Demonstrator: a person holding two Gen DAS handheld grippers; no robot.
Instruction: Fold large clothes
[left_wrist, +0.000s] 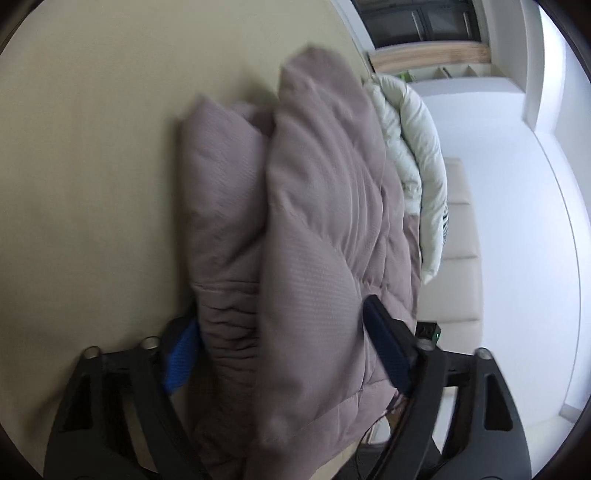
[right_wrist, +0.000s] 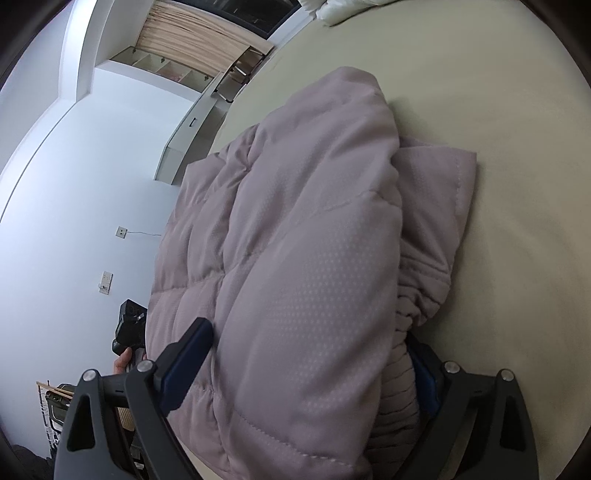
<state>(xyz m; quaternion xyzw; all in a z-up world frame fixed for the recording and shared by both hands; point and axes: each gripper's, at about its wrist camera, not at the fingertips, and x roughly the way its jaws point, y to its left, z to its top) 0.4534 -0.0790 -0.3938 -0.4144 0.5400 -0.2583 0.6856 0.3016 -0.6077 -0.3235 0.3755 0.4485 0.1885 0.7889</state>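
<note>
- the padded mauve jacket is smeared by motion in the left wrist view, and its near hem runs off the bottom edge below the left gripper.
- the right gripper has its right pad mostly buried behind the jacket's ribbed cuff.
- left of that gripper, a hand shows only in part behind a dark device.

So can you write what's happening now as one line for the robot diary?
stage: gripping folded jacket | left gripper: around jacket edge | right gripper: around jacket edge | surface: beige bed | nearby: white bedding
</note>
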